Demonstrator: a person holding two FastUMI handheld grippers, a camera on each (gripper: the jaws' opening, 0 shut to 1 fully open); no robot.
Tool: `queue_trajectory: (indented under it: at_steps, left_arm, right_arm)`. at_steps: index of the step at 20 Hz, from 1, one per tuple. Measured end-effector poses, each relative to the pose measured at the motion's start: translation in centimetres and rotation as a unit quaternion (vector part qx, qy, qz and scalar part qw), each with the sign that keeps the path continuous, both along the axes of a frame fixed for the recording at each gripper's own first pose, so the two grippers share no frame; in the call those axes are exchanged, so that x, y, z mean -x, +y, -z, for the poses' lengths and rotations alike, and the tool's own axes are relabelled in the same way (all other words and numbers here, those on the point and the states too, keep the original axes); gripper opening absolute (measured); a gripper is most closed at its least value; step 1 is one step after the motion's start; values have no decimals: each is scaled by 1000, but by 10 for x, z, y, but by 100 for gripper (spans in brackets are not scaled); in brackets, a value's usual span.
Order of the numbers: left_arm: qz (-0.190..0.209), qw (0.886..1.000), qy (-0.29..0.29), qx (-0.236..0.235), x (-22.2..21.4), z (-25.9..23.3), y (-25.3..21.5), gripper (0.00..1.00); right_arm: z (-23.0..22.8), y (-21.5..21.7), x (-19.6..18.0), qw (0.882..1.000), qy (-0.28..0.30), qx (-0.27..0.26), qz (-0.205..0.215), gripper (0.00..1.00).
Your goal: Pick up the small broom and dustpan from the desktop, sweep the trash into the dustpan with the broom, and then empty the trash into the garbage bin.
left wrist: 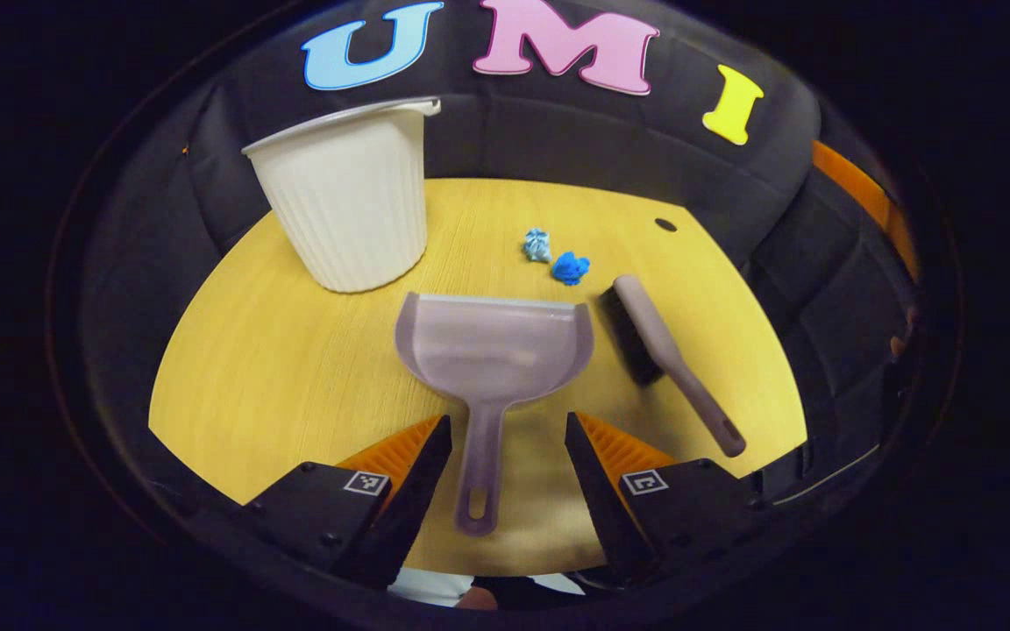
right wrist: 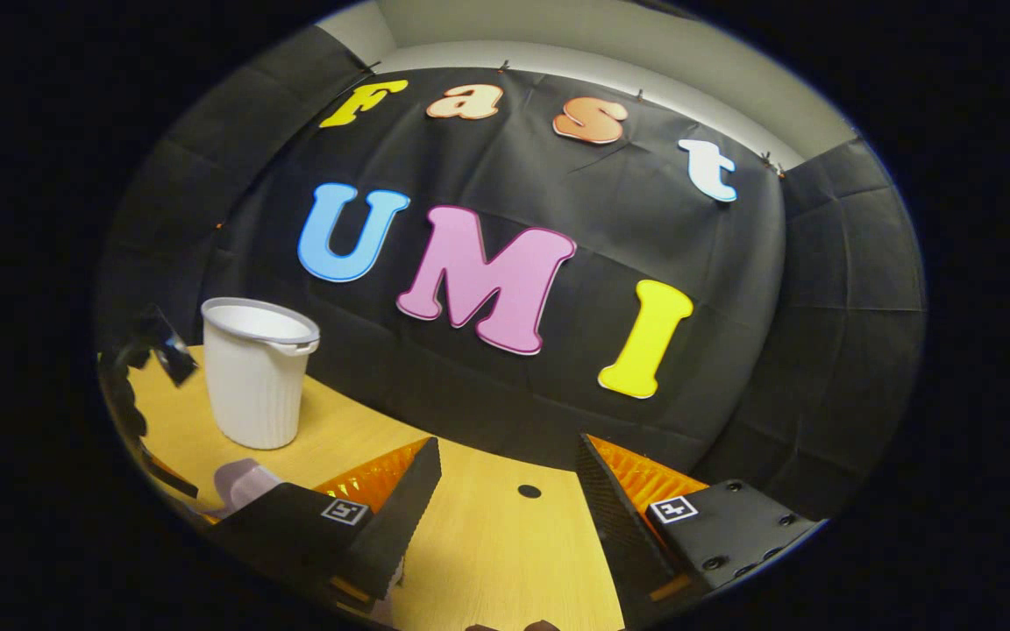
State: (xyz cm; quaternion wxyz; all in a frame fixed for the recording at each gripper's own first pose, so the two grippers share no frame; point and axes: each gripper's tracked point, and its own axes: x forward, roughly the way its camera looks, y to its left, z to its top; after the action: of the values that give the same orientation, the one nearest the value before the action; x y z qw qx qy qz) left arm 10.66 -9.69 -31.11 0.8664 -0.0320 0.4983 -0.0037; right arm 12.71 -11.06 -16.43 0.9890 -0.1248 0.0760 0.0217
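Yellow desktop point(left wrist: 277, 368), left gripper point(left wrist: 505, 456) fingers apart astride dustpan point(left wrist: 492, 350) handle, right gripper point(right wrist: 505, 491) fingers apart, raised.

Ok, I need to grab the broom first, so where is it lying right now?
In the left gripper view the broom lies flat on the desk, right of the dustpan, with two blue scraps of trash just beyond its bristles.

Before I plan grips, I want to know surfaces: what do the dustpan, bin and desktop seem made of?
Dustpan: probably smooth, slightly translucent plastic with a soft sheen. Bin: likely matte white plastic, ribbed walls. Desktop: wood-grain finish, perhaps laminate.
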Motion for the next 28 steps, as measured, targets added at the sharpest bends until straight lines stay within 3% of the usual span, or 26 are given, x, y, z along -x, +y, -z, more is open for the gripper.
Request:
queue_trajectory:
  at_steps: [5,9,10,11,15,16,17,18,23,24,25,26,28]
  left_arm:
    - [-28,995,101,3,-17,39,1,79]
    - [-29,986,162,-5,-28,58,5,79]
    - [-34,984,177,-7,-28,61,6,75]
    - [-37,981,189,-7,-29,65,6,61]
    - [-19,978,210,-5,-40,62,8,47]
    - [-9,976,218,-7,-41,62,8,39]
    - [5,974,225,-8,-41,69,6,39]
    - [16,973,230,-10,-42,66,5,33]
    - [47,971,234,-6,-40,64,8,29]
    - [49,972,232,-4,-40,64,8,30]
    - [51,972,229,-3,-40,64,9,30]
    - [50,973,224,0,-40,64,9,29]
    - [56,977,207,8,-40,63,9,29]
  right_arm:
    - [47,-4,9,998,60,-5,-27,100]
    - [66,-25,11,993,108,-45,-2,100]
    - [68,-32,12,993,111,-41,7,100]
    - [68,-38,12,993,110,-31,14,100]
    - [64,-46,17,993,109,-21,25,100]
    - [67,-45,18,993,113,-24,26,100]
    - [69,-43,19,992,119,-24,27,96]
    - [73,-41,19,991,130,-24,28,100]
    - [92,-18,22,978,204,-46,28,100]
    - [103,-12,25,970,236,-53,25,96]
    - [116,-1,31,959,277,-65,14,100]
    - [133,10,40,941,326,-90,9,100]
    - [176,26,70,888,446,-111,0,100]
